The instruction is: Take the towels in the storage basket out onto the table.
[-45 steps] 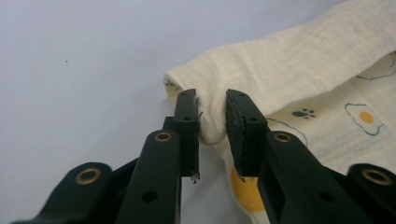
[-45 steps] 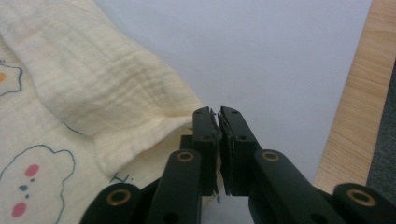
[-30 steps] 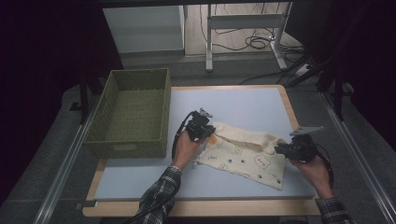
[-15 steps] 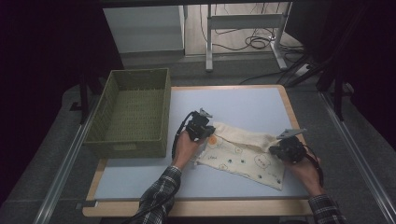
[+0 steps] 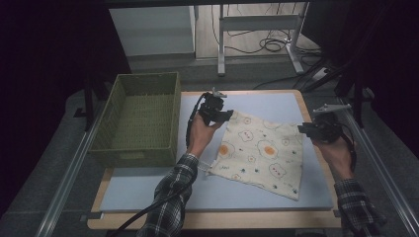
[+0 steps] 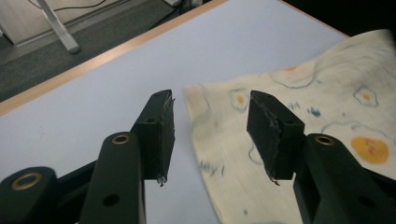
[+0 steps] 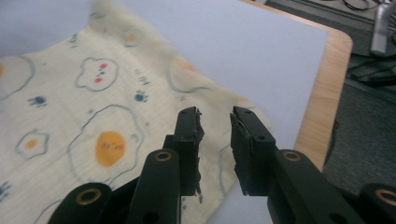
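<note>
My gripper views showed both claws just opening, released above the egg-print cloth (image 5: 262, 150); left gripper (image 5: 220, 114) and right gripper (image 5: 316, 129) hovered overhead, basket (image 5: 138, 118) far left.

Cloth (image 5: 262, 150) flat on table (image 5: 148, 190), basket (image 5: 138, 121) left of it

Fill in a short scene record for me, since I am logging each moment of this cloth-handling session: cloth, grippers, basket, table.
cloth: cream fabric printed with fried-egg figures, spread flat on the table
left gripper: above the cloth's far left corner, jaws apart and just opening, nothing clamped
right gripper: above the cloth's far right corner, jaws apart and just opening, nothing clamped
basket: green woven rectangular basket, at the table's left edge, nothing visible inside
table: pale blue top with wooden rim
</note>
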Motion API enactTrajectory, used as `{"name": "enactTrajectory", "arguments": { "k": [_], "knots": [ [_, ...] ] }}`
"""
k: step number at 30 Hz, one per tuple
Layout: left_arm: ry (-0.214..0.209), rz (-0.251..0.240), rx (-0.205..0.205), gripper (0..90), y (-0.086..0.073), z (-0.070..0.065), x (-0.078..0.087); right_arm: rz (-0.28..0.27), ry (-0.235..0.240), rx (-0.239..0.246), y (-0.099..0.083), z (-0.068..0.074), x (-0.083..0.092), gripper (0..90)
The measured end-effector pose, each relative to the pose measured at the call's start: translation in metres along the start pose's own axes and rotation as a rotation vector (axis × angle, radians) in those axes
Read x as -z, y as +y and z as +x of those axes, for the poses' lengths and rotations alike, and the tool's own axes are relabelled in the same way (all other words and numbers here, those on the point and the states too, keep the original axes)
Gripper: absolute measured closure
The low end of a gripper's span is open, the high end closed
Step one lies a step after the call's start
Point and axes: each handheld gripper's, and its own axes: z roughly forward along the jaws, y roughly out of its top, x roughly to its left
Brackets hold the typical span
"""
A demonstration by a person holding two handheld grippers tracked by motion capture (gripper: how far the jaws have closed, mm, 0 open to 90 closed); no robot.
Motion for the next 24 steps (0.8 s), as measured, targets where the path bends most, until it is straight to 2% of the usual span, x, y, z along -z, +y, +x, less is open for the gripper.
{"name": "enactTrajectory", "arguments": {
  "k": [1, 4, 5, 6, 7, 8, 9, 10, 11, 13, 14, 15, 16, 18, 20, 24],
  "knots": [
    [0.000, 0.000, 0.000, 49.1, 0.000, 0.000, 0.000, 0.000, 0.000, 0.000, 0.000, 0.000, 0.000, 71.5],
    [-0.040, 0.023, 0.028, 47.4, -0.022, 0.000, 0.004, 0.024, 0.038, 0.005, -0.019, 0.008, -0.001, 70.2],
    [-0.040, 0.023, 0.028, 46.6, -0.022, 0.000, 0.004, 0.024, 0.038, 0.005, -0.019, 0.008, -0.001, 70.2],
    [-0.063, 0.037, 0.034, 46.3, -0.033, -0.002, 0.006, 0.037, 0.063, 0.001, -0.030, 0.013, -0.001, 68.9],
    [-0.063, 0.037, 0.034, 46.0, -0.033, -0.002, 0.006, 0.037, 0.063, 0.001, -0.030, 0.013, -0.001, 68.9],
    [-0.082, 0.052, 0.029, 45.4, -0.045, -0.007, 0.009, 0.048, 0.085, 0.000, -0.041, 0.020, -0.002, 68.0],
    [-0.082, 0.052, 0.029, 44.6, -0.045, -0.007, 0.009, 0.054, 0.095, 0.001, -0.047, 0.024, -0.002, 67.7],
    [-0.102, 0.055, 0.028, 44.6, -0.056, -0.012, 0.013, 0.061, 0.110, -0.003, -0.052, 0.027, -0.002, 67.4],
    [-0.102, 0.055, 0.028, 44.6, -0.056, -0.012, 0.013, 0.061, 0.110, -0.003, -0.052, 0.027, -0.002, 67.4],
    [-0.124, 0.063, 0.020, 44.6, -0.067, -0.019, 0.017, 0.073, 0.134, -0.005, -0.063, 0.035, -0.001, 67.2],
    [-0.137, 0.070, 0.012, 44.7, -0.078, -0.025, 0.022, 0.075, 0.162, -0.011, -0.073, 0.043, 0.001, 67.1],
    [-0.137, 0.070, 0.012, 44.8, -0.078, -0.025, 0.022, 0.075, 0.162, -0.011, -0.073, 0.043, 0.001, 67.1],
    [-0.150, 0.072, 0.001, 45.1, -0.089, -0.030, 0.027, 0.084, 0.188, -0.012, -0.084, 0.051, 0.004, 67.2],
    [-0.154, 0.078, -0.005, 45.7, -0.095, -0.033, 0.030, 0.091, 0.191, -0.011, -0.088, 0.055, 0.005, 67.2],
    [-0.165, 0.084, -0.018, 50.2, -0.112, -0.037, 0.038, 0.104, 0.206, -0.002, -0.100, 0.066, 0.010, 67.6],
    [-0.154, 0.079, -0.028, 54.5, -0.127, -0.039, 0.046, 0.108, 0.218, 0.007, -0.110, 0.074, 0.016, 67.6]
  ]
}}
